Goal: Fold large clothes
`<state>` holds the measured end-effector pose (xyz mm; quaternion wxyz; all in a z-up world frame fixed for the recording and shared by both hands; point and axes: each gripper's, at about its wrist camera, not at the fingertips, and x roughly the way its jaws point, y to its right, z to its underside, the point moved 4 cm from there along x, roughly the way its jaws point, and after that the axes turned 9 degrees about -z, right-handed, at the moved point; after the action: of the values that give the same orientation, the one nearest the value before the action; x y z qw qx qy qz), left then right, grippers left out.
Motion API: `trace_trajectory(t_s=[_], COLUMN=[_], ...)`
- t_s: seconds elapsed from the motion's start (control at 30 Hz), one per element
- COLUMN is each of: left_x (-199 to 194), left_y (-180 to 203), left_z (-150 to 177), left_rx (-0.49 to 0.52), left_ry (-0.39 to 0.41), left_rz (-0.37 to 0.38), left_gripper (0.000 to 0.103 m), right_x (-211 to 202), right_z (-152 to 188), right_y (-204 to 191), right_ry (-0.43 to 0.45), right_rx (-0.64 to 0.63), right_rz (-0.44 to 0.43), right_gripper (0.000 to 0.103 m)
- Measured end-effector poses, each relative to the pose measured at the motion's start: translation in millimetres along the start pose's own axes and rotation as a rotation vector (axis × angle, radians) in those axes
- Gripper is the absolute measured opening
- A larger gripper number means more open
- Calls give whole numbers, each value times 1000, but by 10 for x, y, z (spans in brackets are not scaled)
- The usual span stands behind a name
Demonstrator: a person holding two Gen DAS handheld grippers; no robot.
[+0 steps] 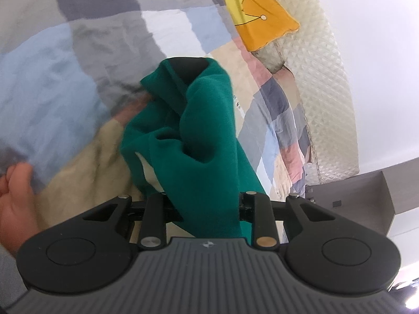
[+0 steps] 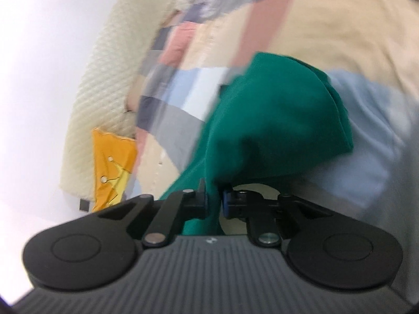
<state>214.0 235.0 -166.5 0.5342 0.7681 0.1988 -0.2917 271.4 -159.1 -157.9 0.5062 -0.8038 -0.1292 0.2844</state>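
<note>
The left gripper point(image 1: 201, 206) had its fingers clenched on the green garment point(image 1: 193, 130), which bunched up in front of it and draped over a dark fingertip. The right gripper point(image 2: 214, 204) likewise pinched a fold of the garment point(image 2: 275, 120) between blue-padded fingers point(image 2: 225, 204). The garment hung above a patchwork quilt point(image 1: 78, 52) on the bed. A yellow cushion point(image 1: 259, 18) lay beside a cream headboard point(image 1: 322, 78).
</note>
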Motion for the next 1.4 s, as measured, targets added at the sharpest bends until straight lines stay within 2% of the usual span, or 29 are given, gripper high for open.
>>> trace_trajectory(t_s=[0.23,0.43,0.6,0.8,0.9,1.03,1.2,1.27,1.3,1.33,1.37,1.4], left_x=[313,782,1187,1599,1784,1885,1864,1809,1785,1752,1698,1641], left_y=[354,620,722,795,857,914,939,912,908,900,893,909], left_z=[-319,-585,-712,-794,-812,-820,-795,-794,-798,-803,-813,-811], left_rx=[46,77,128,186,239,279,304,299,295,282,265,266], left_ry=[-9,-10,-11,23,45,59,66,54,43,30,19,17], left_rz=[-65,-125,-116,-69,-76,-77,-64,-44,-27,-5,21,36], left_gripper=[32,33,35,36,36,36,36,39,47,59,65,73], right_x=[534,1127,1582,2041,2233,2374,2330,2287,2255,2206,2151,2096], right_z=[-390,-610,-722,-792,-816,-810,-819,-826,-835,-837,-843,-845], right_y=[-332,-472,-368,-139,-108,-46,-51,-72,-81,-103,-133,-168], right_ry=[-46,-91,-104,-124,-131,-135,-134,-139,-139,-137,-135,-135], right_rx=[-106,-178,-225,-269,-298,-336,-328,-322,-318,-317,-321,-328], right_rz=[-16,-15,-5,-4,6,7,-5,-12,-15,-23,-35,-54], right_gripper=[14,16,16,13,13,13,13,13,15,17,19,25])
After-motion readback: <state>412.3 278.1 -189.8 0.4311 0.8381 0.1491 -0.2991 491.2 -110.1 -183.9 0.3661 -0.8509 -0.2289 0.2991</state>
